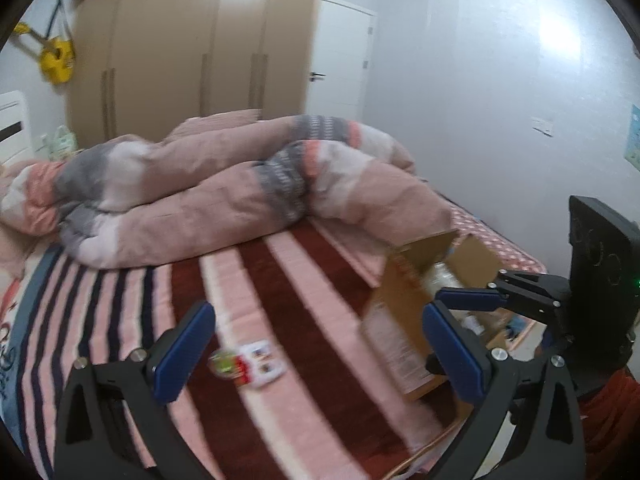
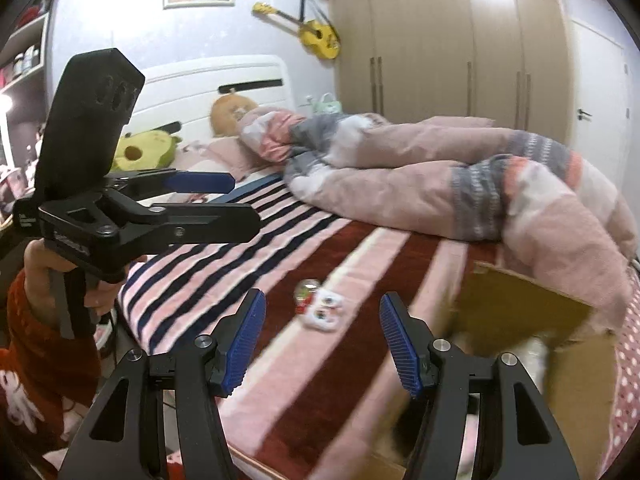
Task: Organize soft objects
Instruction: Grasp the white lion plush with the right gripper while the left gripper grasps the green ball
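A small soft toy (image 1: 248, 364) (image 2: 318, 306), white with red and green parts, lies on the striped bed cover (image 1: 304, 280) (image 2: 224, 264). My left gripper (image 1: 318, 320) hangs open above it, nothing between its blue pads; it also shows at the left of the right wrist view (image 2: 244, 200). My right gripper (image 2: 323, 300) is open too, empty, the toy beyond its tips. In the left wrist view the right gripper (image 1: 444, 300) sits over an open cardboard box (image 1: 404, 320) (image 2: 520, 308) with pale, blurred contents.
A rumpled pink and grey duvet (image 1: 208, 200) (image 2: 400, 168) covers the far half of the bed. Green avocado plush (image 2: 140, 152) and orange plush (image 2: 228, 114) lean on the headboard. Wardrobe (image 1: 180, 48) and door (image 1: 344, 56) stand behind. A person's hand (image 2: 44, 276) holds the left gripper.
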Motion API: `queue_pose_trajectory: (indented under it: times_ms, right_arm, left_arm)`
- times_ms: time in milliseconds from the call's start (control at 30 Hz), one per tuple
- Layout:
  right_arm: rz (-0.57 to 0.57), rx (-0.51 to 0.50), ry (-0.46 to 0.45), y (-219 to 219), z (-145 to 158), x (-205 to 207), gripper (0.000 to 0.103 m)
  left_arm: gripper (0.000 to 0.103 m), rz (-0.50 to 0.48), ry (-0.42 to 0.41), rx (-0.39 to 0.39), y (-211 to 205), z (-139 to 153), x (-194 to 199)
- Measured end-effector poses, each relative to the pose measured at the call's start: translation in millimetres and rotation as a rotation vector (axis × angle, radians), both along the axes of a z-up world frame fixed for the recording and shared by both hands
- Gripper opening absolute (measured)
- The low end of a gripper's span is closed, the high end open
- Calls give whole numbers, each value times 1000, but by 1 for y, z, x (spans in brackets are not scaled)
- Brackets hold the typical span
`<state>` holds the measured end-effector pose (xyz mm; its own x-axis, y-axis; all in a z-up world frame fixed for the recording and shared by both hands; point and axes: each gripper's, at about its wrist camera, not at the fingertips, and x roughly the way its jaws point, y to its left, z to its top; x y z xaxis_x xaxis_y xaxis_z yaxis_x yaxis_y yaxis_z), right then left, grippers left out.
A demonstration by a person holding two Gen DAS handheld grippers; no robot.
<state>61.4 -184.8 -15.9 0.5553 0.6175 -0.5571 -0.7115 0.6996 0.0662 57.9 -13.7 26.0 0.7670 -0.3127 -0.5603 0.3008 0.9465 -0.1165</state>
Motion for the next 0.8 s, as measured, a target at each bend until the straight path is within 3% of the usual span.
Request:
queue_pose_trajectory:
  times_ms: [267,567,633,800]
  right_arm:
    - [21,-2,129,70,-44,13,56]
    - [-123,-34,221,102,-119,61,56]
    - [-156,-50,230,104,-136,74,56]
    - [-196,-69,247,108,-163,100,56]
  left_arm:
    - [103,76,59,-4,64,-48,5]
    - [102,86,174,-53,97,-115,42]
    - [98,78,199,-70,98,-130,54]
    - [70,30,289,-135,98,-169,87]
